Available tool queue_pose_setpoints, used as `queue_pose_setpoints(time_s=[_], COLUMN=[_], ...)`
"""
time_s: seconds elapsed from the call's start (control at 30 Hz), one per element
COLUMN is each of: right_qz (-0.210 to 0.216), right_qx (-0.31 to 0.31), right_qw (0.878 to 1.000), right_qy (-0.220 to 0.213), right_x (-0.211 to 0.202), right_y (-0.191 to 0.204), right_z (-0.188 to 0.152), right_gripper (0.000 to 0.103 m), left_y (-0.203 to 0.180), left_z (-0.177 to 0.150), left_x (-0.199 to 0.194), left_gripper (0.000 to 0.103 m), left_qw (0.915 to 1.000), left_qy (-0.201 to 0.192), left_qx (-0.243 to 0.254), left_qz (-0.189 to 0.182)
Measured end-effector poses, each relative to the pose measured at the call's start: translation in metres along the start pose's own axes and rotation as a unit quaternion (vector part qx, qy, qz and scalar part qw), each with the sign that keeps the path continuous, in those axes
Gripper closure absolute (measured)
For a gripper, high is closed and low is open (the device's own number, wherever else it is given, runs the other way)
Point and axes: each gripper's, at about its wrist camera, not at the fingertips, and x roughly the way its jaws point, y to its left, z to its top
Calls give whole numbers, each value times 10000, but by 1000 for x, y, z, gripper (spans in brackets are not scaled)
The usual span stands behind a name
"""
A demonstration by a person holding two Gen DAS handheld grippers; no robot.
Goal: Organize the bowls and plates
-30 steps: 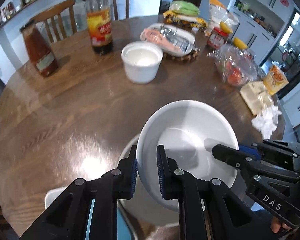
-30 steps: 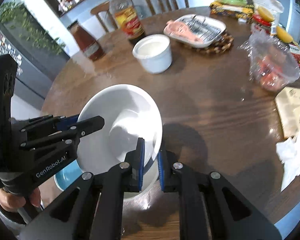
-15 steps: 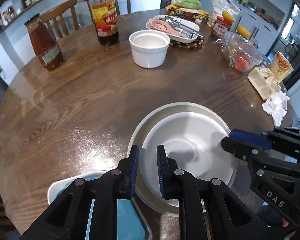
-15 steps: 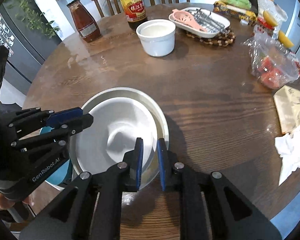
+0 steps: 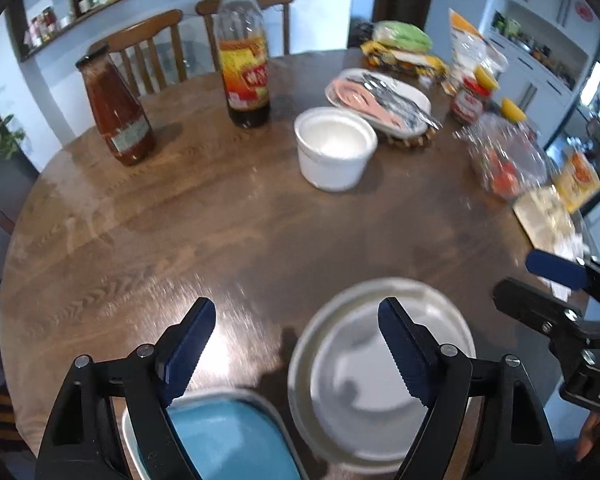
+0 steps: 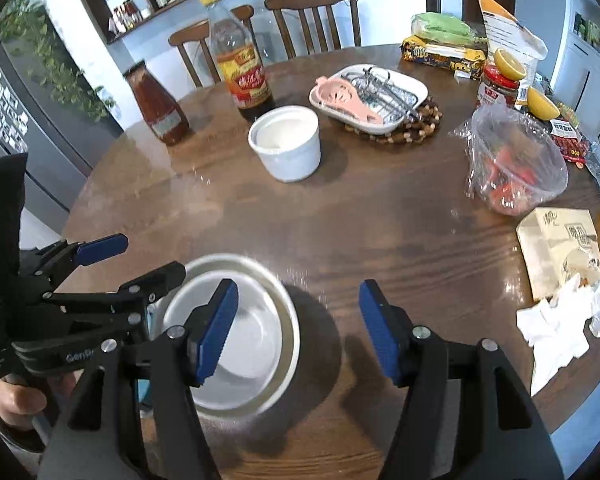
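Note:
A white bowl (image 5: 364, 384) (image 6: 240, 340) sits nested inside a wider grey bowl (image 5: 328, 320) (image 6: 288, 300) near the front of the round wooden table (image 5: 240, 232). My left gripper (image 5: 296, 336) hovers over the stack's left rim, jaws opening, nothing pressed between the pads. My right gripper (image 6: 296, 320) hangs over the stack's right rim, jaws opening, gripping nothing. A blue dish in a white tray (image 5: 224, 436) lies at the front left. A white ramekin (image 5: 334, 152) (image 6: 286, 142) stands mid-table.
Behind the ramekin are a sauce jar (image 5: 116, 116), a dark bottle (image 5: 244, 64) and a white plate with utensils (image 5: 380, 100) on a bead trivet. A bagged bowl of tomatoes (image 6: 512, 168), packets and crumpled tissue (image 6: 560, 328) crowd the right side. Chairs stand behind the table.
Both grippers, earlier shut on the white bowl's rim, lowered it into the grey bowl, then opened and let go. Both have lifted slightly.

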Motion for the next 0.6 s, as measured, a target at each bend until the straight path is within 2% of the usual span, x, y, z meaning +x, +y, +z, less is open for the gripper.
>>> queue_pose_setpoints(time_s=[0.13,0.2,0.6], right_qz=[80,119,71], right_qx=[133,198,368], right_qw=[9998,9996,9993], right_qy=[-106,-132,-91], right_x=[1,7,55], right_y=[-9,-16,-40], right_z=[21,35,104], right_gripper=[36,36,36], left_y=[1,-1,-10], left_z=[23,36,86], left_x=[4,11,60], left_gripper=[17,12,11], left_qw=[9997,9992,9956], left_qy=[-100,-194,-258], left_qx=[-189,-243,-473], left_qz=[144,264,765])
